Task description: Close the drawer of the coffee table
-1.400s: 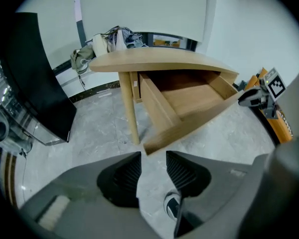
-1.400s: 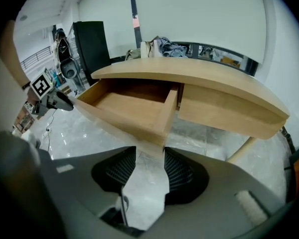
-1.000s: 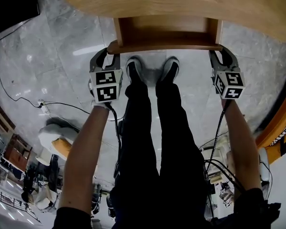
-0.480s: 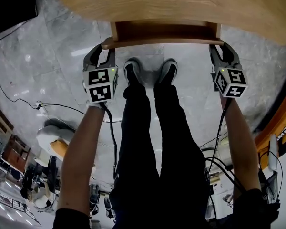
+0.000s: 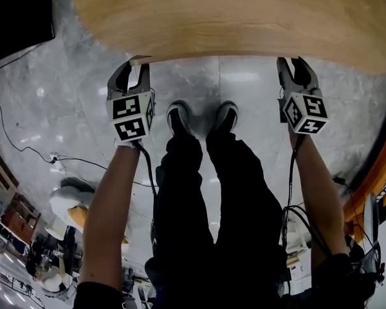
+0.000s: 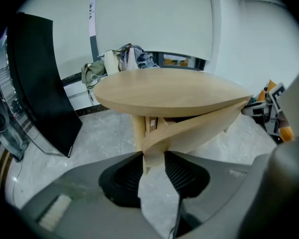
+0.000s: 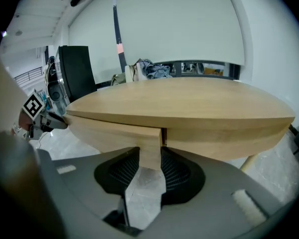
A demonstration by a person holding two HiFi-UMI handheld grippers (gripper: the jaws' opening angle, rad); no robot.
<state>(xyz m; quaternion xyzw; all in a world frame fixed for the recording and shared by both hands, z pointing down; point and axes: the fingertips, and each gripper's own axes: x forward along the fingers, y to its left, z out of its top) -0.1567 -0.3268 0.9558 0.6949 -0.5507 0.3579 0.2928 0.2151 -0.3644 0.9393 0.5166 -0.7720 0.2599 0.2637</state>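
Note:
The oval wooden coffee table top [image 5: 244, 11] fills the top of the head view. Its drawer is pushed in almost flush, and only a sliver of the drawer front [image 5: 140, 59] shows under the table edge. My left gripper [image 5: 132, 69] is shut on the left end of the curved drawer front [image 6: 199, 126], which sits pinched between the pads of that left gripper [image 6: 153, 158]. My right gripper [image 5: 291, 66] is shut on the right end of the drawer front [image 7: 114, 128], which is clamped between the ribbed pads of that right gripper [image 7: 150, 158], just under the table top [image 7: 189, 103].
The person's legs and shoes [image 5: 199, 118] stand on the grey marble floor between my grippers. A cable [image 5: 26, 147] trails over the floor at left. A black panel [image 6: 40, 83] stands left of the table, and orange-edged furniture [image 5: 379, 166] is at the right.
Both grippers moved toward the table with the drawer front held. The drawer slid under the table top, and its open inside no longer shows.

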